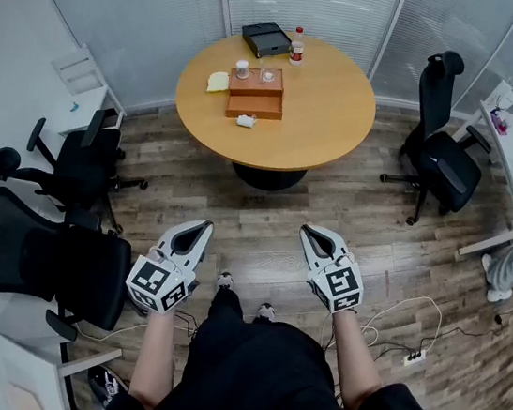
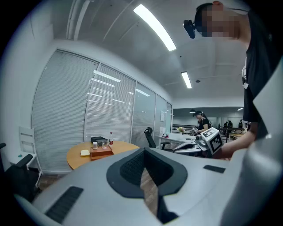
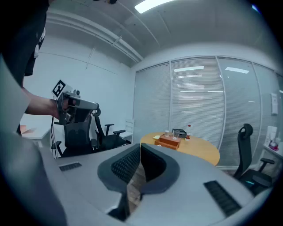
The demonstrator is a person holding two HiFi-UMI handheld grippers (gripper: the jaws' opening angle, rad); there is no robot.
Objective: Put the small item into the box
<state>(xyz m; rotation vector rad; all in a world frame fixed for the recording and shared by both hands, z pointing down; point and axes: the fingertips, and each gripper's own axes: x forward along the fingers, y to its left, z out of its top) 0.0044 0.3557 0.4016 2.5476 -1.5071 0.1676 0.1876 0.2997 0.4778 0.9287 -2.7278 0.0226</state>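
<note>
Lying far ahead of the clenched, empty left tool [image 1: 204, 227] and right tool [image 1: 308, 230], the small item [image 1: 245, 121] beside the box [image 1: 256, 96] looked light, best pinched across its middle.

Small white item [image 1: 245, 121] lies just beside brown box [image 1: 256, 95].
</note>
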